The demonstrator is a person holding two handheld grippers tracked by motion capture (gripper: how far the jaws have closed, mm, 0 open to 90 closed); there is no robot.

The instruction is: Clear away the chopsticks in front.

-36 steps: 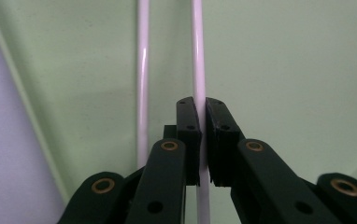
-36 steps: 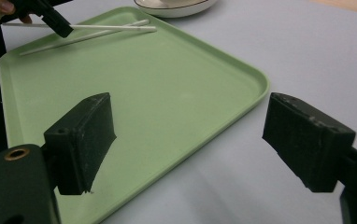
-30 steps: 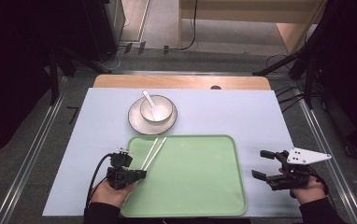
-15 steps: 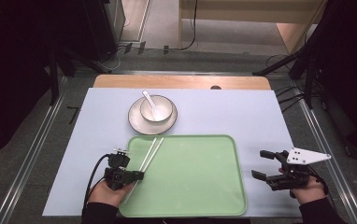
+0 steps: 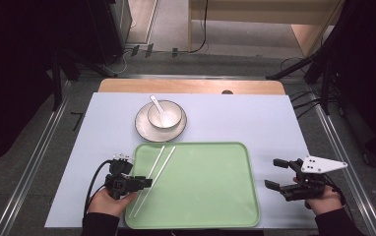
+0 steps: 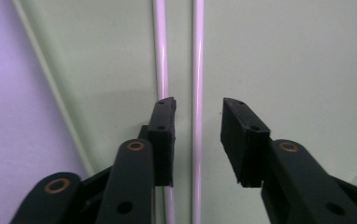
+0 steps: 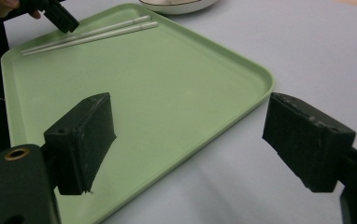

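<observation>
Two white chopsticks (image 5: 156,168) lie side by side on the left part of the green tray (image 5: 201,145). My left gripper (image 5: 145,183) hovers low over them at the tray's left edge, and its jaws have just been opening. In the left gripper view one chopstick (image 6: 197,56) runs through the gap between the parted jaws without touching the pads, and the other (image 6: 160,51) passes under the left jaw. My left gripper (image 6: 197,105) is open. My right gripper (image 5: 273,173) rests open on the table right of the tray, its jaws (image 7: 190,140) wide with nothing between them.
A white bowl (image 5: 169,118) with a spoon (image 5: 156,104) in it stands on a plate (image 5: 144,129) just beyond the tray's far left corner. The pale blue table cover (image 5: 255,118) ends at a wooden strip (image 5: 191,86) at the back.
The left gripper's jaws were shut on the chopsticks and have parted, so the chopsticks now lie loose on the tray. The right gripper has stayed put.
</observation>
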